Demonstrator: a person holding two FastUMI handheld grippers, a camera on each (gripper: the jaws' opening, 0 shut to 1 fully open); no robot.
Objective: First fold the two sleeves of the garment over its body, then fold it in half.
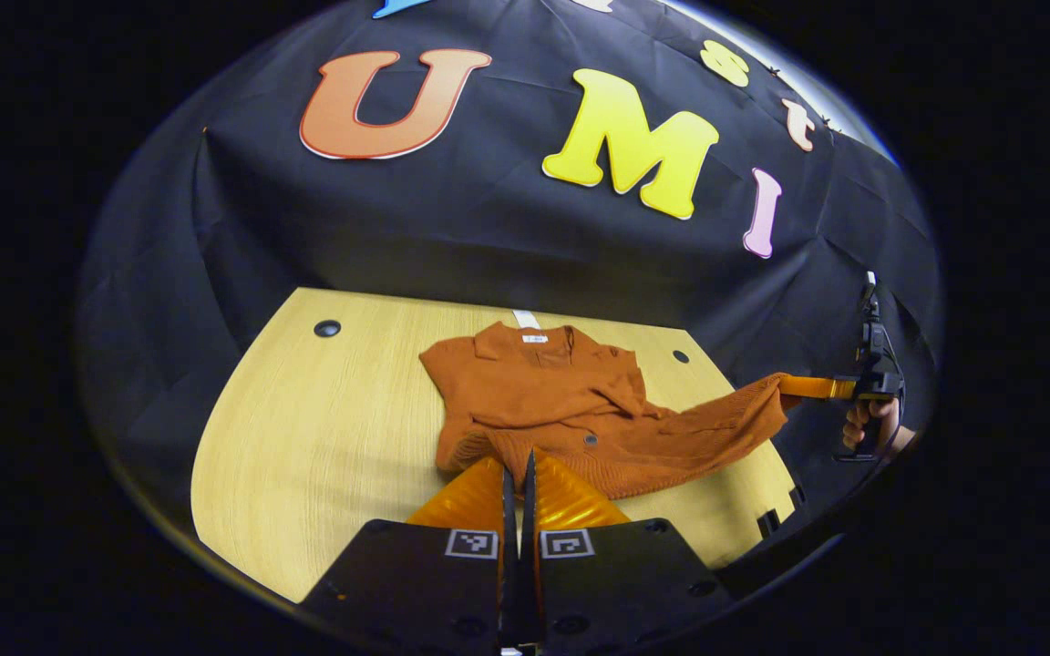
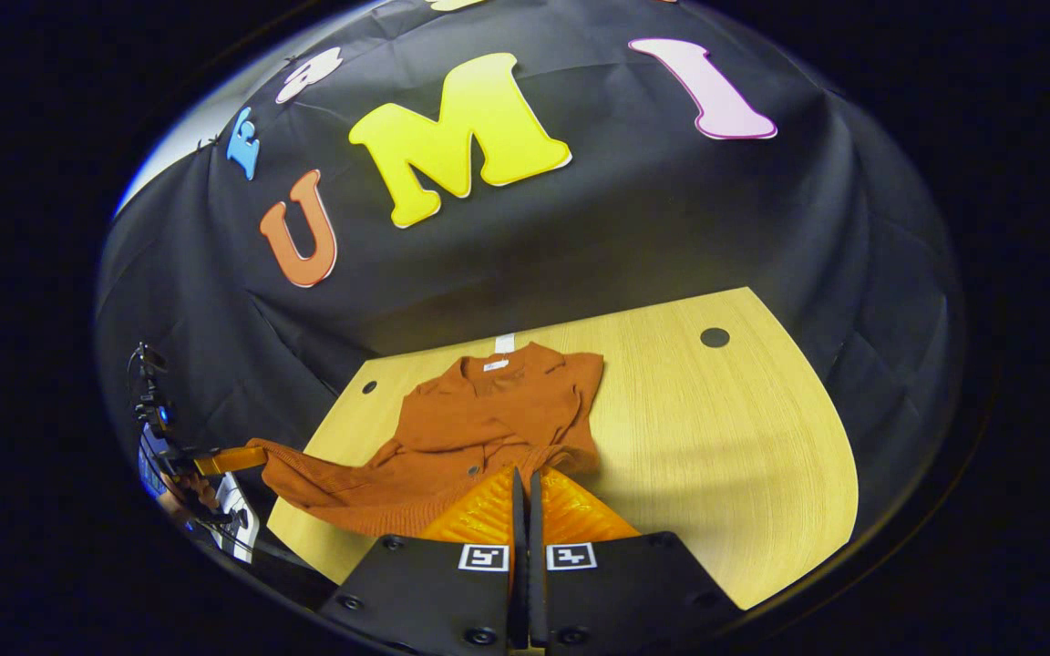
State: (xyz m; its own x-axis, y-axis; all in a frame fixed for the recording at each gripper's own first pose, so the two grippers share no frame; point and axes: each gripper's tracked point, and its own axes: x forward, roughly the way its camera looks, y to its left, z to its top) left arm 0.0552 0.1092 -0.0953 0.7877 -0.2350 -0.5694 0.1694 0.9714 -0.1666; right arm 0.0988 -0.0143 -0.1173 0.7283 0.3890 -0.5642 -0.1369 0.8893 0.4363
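Observation:
A rust-orange knitted garment [image 1: 561,392] with a collar, buttons and a white neck label lies on the wooden table [image 1: 306,437], collar toward the far wall. Its sleeves look folded over the body. In the left gripper view, my left gripper [image 1: 518,474] is shut on the near hem. Far to the right, my right gripper [image 1: 787,387] pinches the hem's other end, stretched out past the table edge. In the right gripper view, my right gripper [image 2: 522,476] is shut on the garment [image 2: 488,410], and the left gripper [image 2: 250,456] holds the hem at far left.
The table [image 2: 744,437] has round cable holes near its far corners [image 1: 327,328] [image 2: 715,337]. A hand [image 1: 867,424] grasps the right gripper's handle beyond the table's right edge. The black cloth wall rises directly behind the table.

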